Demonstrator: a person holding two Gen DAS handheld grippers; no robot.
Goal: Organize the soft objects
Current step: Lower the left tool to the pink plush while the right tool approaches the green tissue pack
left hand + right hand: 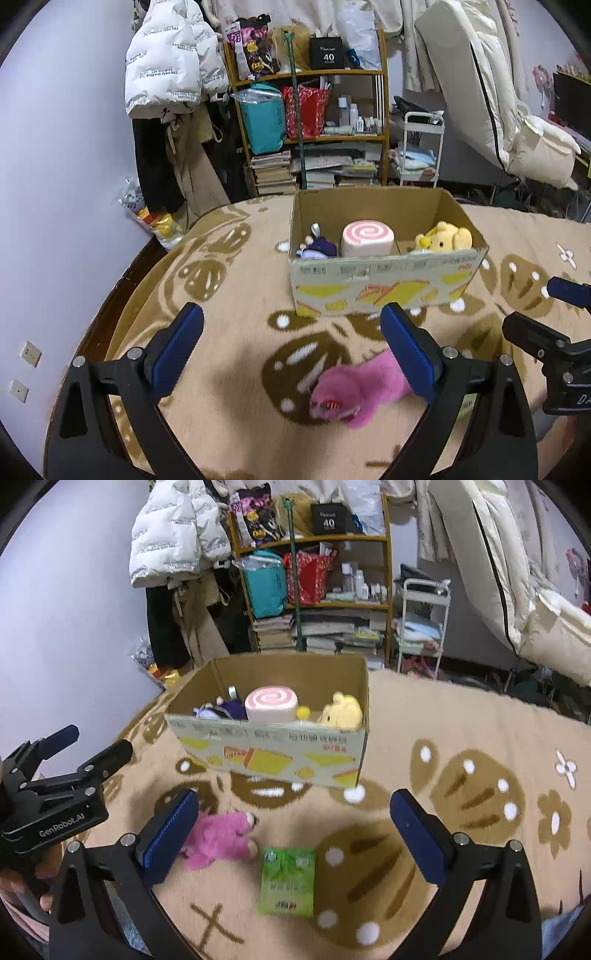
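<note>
Beige plush blanket with brown paw and flower prints is lying under everything you are working over. At the left, your left gripper is hovering with its blue pads spread wide and nothing between them; the pink plush toy is lying on the blanket below, partly tucked behind the right-hand pad. Moving rightward, your right gripper is also standing wide open and carrying nothing, with the same pink toy lying just beside its left pad and a green tissue packet lying flat on the blanket between the two pads. Beyond both grippers, the open cardboard box is sitting on the blanket, and inside it, from left to right, a small purple doll, a pink-swirl roll cushion and a yellow bear plush are resting side by side. Behind the box, a wooden shelf is holding bags, bottles and stacked books.
</note>
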